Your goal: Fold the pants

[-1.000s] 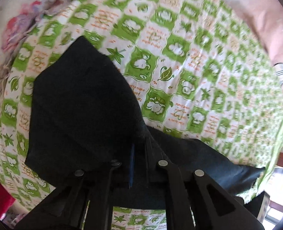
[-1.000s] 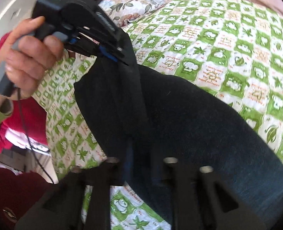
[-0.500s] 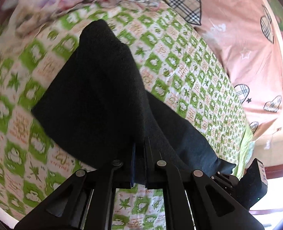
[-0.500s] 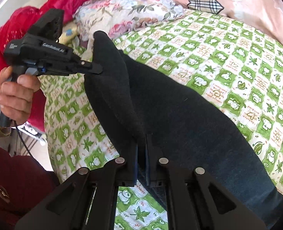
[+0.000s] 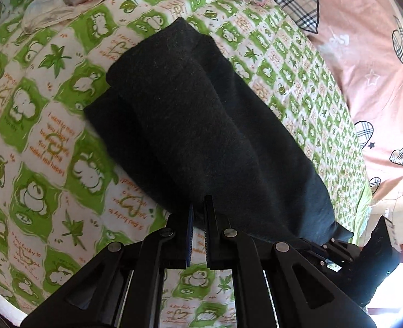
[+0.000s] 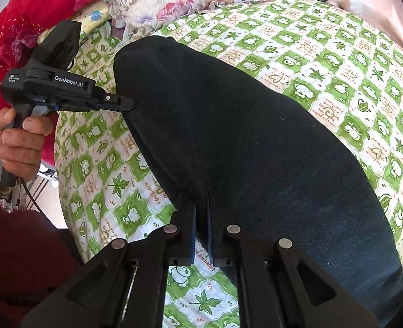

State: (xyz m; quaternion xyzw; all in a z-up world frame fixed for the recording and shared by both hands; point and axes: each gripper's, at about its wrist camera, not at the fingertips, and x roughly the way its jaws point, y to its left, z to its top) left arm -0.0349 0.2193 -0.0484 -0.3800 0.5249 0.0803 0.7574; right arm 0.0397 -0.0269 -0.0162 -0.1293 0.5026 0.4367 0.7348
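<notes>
Both grippers pinch the near edge of the black pants (image 5: 201, 125), which lie folded over on the green-patterned bedsheet (image 5: 45, 147). The cloth hides the fingertips of the left gripper (image 5: 198, 210) and the right gripper (image 6: 201, 199). Only the right wrist view shows the person's left hand (image 6: 18, 139) on its handle. The fabric looks dark, fuzzy, nearly featureless.
</notes>
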